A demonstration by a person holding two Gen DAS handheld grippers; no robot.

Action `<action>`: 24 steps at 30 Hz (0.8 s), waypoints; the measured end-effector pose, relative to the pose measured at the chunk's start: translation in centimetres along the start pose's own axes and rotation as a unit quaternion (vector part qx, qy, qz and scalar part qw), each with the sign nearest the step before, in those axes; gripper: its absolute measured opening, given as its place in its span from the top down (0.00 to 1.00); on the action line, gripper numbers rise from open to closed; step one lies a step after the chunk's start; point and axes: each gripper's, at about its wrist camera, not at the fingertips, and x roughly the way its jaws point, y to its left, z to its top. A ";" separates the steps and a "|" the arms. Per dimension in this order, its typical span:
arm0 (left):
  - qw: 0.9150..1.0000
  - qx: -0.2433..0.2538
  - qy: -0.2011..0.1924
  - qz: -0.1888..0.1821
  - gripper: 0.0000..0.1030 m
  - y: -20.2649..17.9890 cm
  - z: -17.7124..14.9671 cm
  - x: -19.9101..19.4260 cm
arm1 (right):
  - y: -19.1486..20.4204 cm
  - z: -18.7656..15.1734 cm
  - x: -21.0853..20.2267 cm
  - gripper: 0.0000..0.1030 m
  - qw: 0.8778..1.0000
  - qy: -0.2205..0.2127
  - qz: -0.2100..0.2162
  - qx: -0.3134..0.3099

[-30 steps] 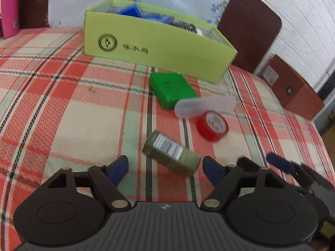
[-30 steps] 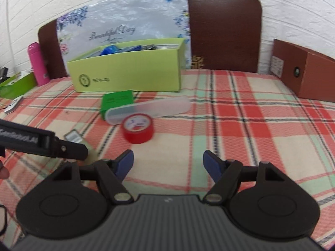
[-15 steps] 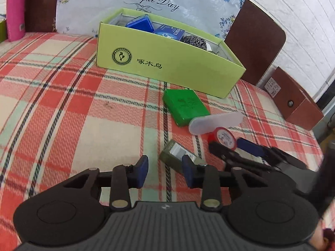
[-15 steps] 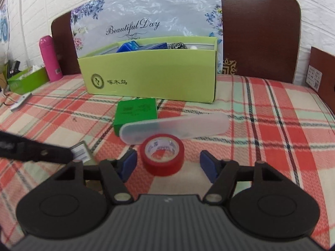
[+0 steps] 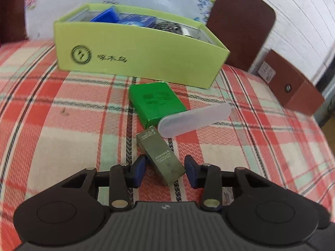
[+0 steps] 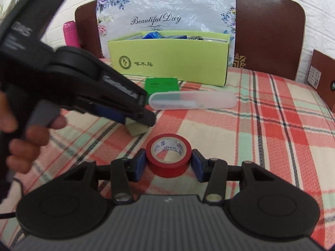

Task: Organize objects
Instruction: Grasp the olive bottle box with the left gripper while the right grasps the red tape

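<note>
My left gripper [image 5: 165, 172] is shut on a small olive-green box [image 5: 160, 158] and holds it tilted above the plaid cloth; it also shows in the right wrist view [image 6: 137, 128], under the left gripper's body [image 6: 83, 87]. My right gripper [image 6: 168, 163] is shut on a red tape roll [image 6: 168, 156]. A green box [image 5: 156, 103] and a translucent plastic case [image 5: 194, 118] lie on the cloth ahead. Behind them stands a lime-green open box [image 5: 136, 56] with several items inside.
A brown headboard [image 6: 268, 33] and a floral "Beautiful Day" panel [image 6: 165, 14] stand behind the lime box. A brown cardboard box [image 5: 293, 85] sits at the right. A pink bottle [image 6: 71, 33] stands at the back left.
My left gripper has closed on the olive box and lifted it. My right gripper has closed on the red tape roll, and the left gripper has swung up into its view.
</note>
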 end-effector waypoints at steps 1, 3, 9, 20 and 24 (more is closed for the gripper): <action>1.000 0.011 -0.001 0.000 0.61 0.0 -0.2 -0.1 | -0.1 -0.2 -0.4 0.56 1.000 0.001 0.005 0.006; 1.000 0.012 0.001 -0.001 0.69 0.3 -0.4 -0.4 | -0.1 -0.6 -1.0 0.56 1.000 0.000 0.002 0.009; 0.999 -0.032 0.004 -0.017 0.75 2.3 -1.0 -1.7 | -0.8 -1.1 -1.8 0.56 1.000 -0.002 -0.009 0.022; 1.000 -0.020 0.000 0.001 0.75 1.9 -0.3 -1.2 | -0.5 -0.8 -1.7 0.55 0.999 0.000 -0.024 0.022; 1.000 -0.016 -0.002 0.004 0.75 1.8 -0.4 -1.2 | -0.3 -0.6 -1.5 0.55 0.999 0.005 -0.030 0.022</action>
